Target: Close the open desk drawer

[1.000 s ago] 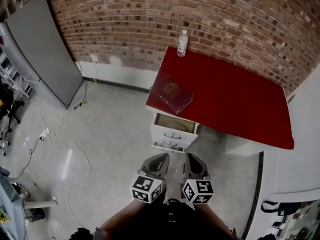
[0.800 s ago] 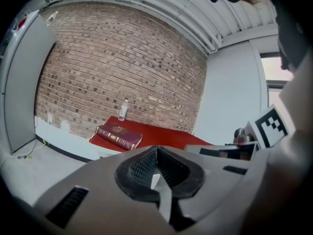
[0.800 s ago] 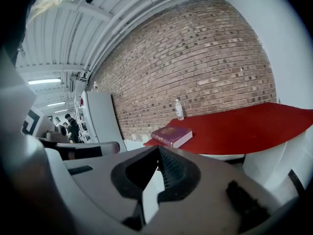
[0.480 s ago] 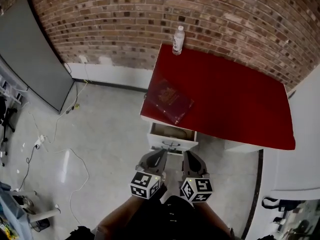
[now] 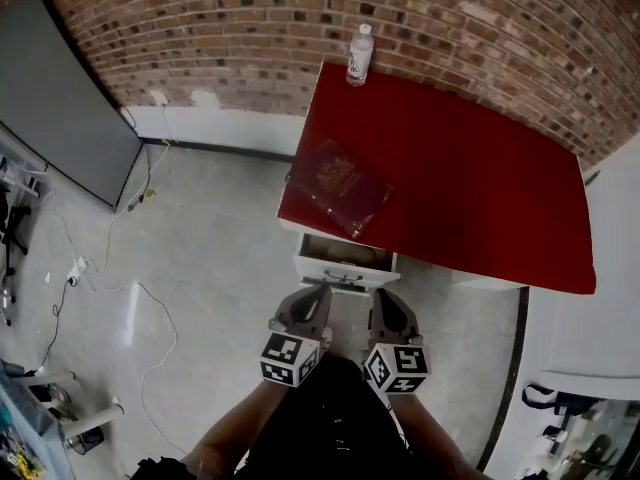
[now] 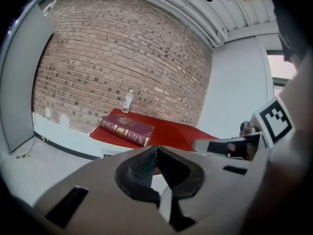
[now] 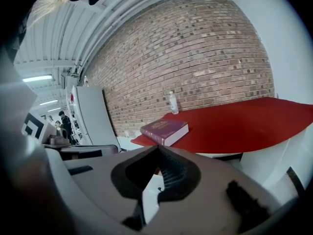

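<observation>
Grey left gripper, right gripper abreast, jaws together, facing drawer.

1. The bench stands against the brick wall.
2. A bottle stands at the bench's back left corner, and a book lies at its front left corner.
3. The drawer juts out below the book.
4. The left tool and right tool sit side by side before the drawer, seemingly apart from it.
</observation>
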Demonstrator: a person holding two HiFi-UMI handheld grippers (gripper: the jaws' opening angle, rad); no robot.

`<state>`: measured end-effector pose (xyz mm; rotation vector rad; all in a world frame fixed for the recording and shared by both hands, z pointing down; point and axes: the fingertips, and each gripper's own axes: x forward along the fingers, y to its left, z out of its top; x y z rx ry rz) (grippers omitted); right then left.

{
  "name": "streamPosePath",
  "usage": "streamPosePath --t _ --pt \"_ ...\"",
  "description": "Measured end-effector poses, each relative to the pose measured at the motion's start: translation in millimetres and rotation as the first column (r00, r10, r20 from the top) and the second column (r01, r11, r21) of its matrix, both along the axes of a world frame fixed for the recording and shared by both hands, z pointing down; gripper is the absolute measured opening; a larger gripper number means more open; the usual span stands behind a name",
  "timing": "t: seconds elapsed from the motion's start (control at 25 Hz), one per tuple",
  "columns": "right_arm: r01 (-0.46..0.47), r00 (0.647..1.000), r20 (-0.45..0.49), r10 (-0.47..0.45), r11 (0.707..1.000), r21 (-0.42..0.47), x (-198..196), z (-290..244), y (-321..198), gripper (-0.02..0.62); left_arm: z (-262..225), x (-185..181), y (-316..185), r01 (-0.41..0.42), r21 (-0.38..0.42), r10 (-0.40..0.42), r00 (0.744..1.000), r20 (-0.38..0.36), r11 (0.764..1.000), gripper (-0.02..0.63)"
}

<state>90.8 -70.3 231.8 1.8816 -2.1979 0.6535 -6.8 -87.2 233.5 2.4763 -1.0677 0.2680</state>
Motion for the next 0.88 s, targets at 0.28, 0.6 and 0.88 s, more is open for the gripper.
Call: streamPosePath --t 0.28,0.6,0.88 --pt "-0.011 1.000 0.002 0.011 0.999 -0.045 7 27 3 0.006 27 1 -1 -0.008 -0.021 0.009 0.999 0.046 1.000 0.009" --pt "-0.001 1.000 0.016 0.002 0.997 -0.076 16 71 9 0.006 66 17 6 -0.065 0.000 0.064 0.994 0.094 0.998 0.009" --pt "-0.019 0.999 0.028 0.021 0.997 -0.080 26 117 18 0.006 110 17 7 -0.066 0.013 0.064 0.988 0.142 0.998 0.009"
